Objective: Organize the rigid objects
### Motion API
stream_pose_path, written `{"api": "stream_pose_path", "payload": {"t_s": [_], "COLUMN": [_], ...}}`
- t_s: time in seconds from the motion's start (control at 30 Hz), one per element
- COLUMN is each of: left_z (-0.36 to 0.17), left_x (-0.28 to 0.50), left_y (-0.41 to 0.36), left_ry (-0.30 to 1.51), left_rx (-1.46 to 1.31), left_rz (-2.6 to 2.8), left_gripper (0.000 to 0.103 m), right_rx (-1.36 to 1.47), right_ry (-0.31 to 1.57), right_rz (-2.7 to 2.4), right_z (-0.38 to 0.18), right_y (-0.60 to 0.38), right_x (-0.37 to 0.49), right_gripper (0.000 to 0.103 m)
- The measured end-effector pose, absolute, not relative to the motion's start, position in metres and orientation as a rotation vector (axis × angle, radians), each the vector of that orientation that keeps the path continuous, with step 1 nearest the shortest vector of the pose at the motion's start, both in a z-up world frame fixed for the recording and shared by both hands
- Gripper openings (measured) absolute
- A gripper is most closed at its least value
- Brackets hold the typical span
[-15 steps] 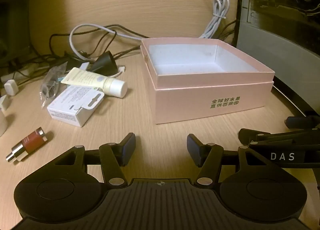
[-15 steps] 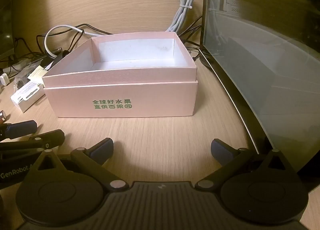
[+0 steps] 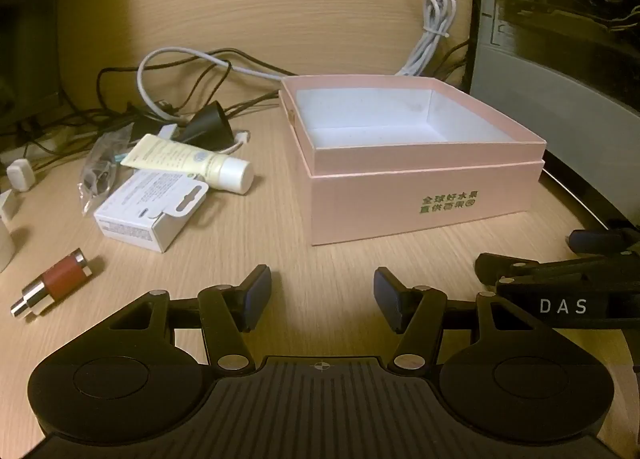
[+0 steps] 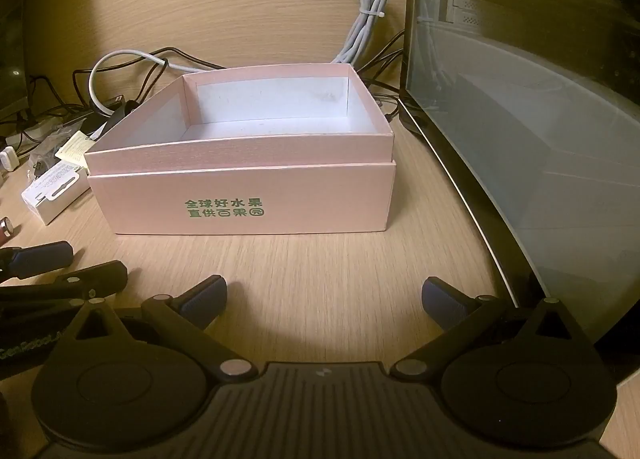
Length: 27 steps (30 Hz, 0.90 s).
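My left gripper [image 3: 322,301] hangs over the wooden bench [image 3: 248,259] with its jaws spread and nothing between them; my right gripper [image 4: 324,301] does the same, its jaws spread wider still and bare.

The pink box [image 3: 416,187] sits open toward the back of the bench, a matte cardboard square with a white lining, nested in a slightly larger pink tray that bears green printed characters on its front wall. Nothing lies inside it.

Only my left view shows the loose items well, all to the left of the box: a cream tube [image 3: 188,161] with a white cap, resting across a small white carton [image 3: 148,213] with a hang tab, a crinkled clear bag [image 3: 98,175] touching both, and nearer me, apart from them, a short cylinder [image 3: 54,287] of red-brown and shiny metal. Behind them black and grey cables [image 3: 192,63] tangle along the back edge.

My right view shows the box straight on and, along the bench's right edge, a tall glossy panel [image 4: 520,119] reflecting the room.
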State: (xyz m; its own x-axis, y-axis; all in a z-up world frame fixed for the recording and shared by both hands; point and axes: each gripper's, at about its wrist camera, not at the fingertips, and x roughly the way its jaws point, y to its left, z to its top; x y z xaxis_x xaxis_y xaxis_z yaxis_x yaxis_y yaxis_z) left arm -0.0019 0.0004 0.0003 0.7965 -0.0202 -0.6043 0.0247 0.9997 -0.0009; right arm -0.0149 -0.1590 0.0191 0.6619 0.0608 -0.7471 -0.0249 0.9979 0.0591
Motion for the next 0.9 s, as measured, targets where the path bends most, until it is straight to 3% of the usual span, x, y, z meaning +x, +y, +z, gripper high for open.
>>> {"api": "stream_pose_path", "payload": {"t_s": [0.9], "left_z": [-0.0001], "left_x": [-0.0011], "left_y": [0.0013], "left_ry": [0.648], "left_rx": [0.012], "left_rz": [-0.021], "left_gripper": [0.064], "right_rx": [0.045], "right_ry": [0.846], "right_rz": [0.048], "right_z": [0.0188], "right_y": [-0.1585], "right_x": [-0.0148], "right_gripper": [0.103]}}
